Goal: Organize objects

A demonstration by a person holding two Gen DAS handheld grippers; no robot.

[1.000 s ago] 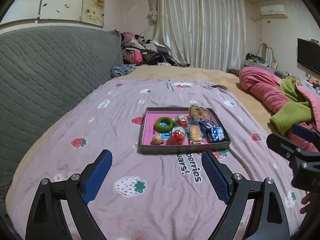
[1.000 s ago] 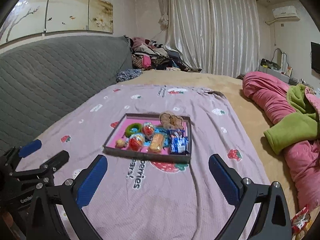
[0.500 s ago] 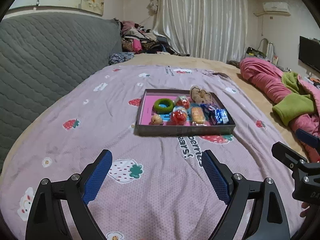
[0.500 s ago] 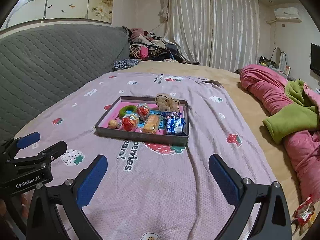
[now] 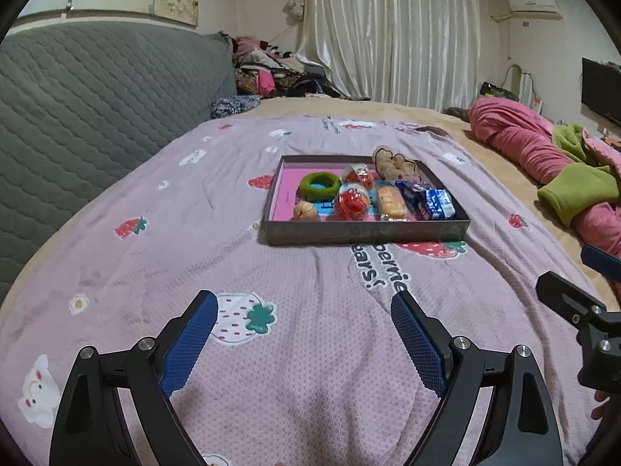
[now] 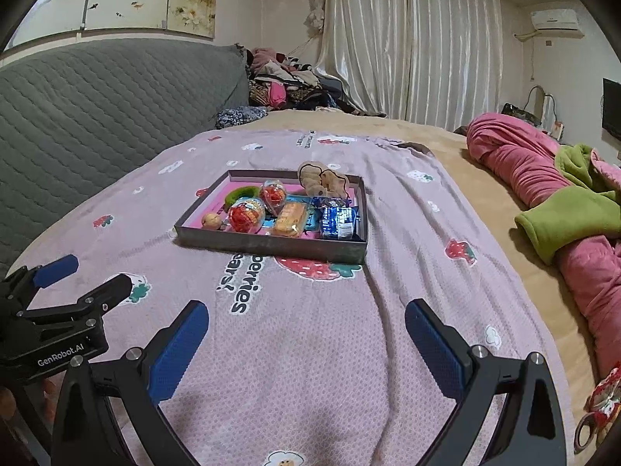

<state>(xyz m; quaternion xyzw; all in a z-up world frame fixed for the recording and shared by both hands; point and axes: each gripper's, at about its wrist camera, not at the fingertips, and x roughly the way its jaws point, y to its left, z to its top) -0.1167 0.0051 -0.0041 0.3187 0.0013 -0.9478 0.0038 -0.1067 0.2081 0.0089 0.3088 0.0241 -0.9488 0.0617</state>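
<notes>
A shallow grey box [image 5: 365, 233] [image 6: 271, 246] with a pink floor lies on the lilac strawberry bedspread. Inside it sit a green ring [image 5: 320, 186], two red clear-wrapped eggs [image 5: 352, 202] [image 6: 246, 215], a small nut-like ball [image 5: 306, 210], a yellow wrapped cake [image 5: 391, 203] [image 6: 289, 219], blue snack packets [image 5: 434, 204] [image 6: 338, 222] and a beige scrunchie [image 5: 394, 165] [image 6: 322, 180]. My left gripper [image 5: 304, 308] stands open over the bedspread, well short of the box. My right gripper [image 6: 306, 314] is open too, nothing between its fingers.
A grey quilted headboard [image 5: 97, 97] runs along the left. Rolled pink and green bedding [image 6: 551, 194] lies at the right. Clothes [image 6: 287, 85] are heaped by the curtains at the far end. Lilac bedspread [image 5: 302, 349] lies under both grippers.
Both grippers have sunk toward the bed, so the box now appears higher in both views and is seen at a flatter angle. Their jaws stayed wide apart.
</notes>
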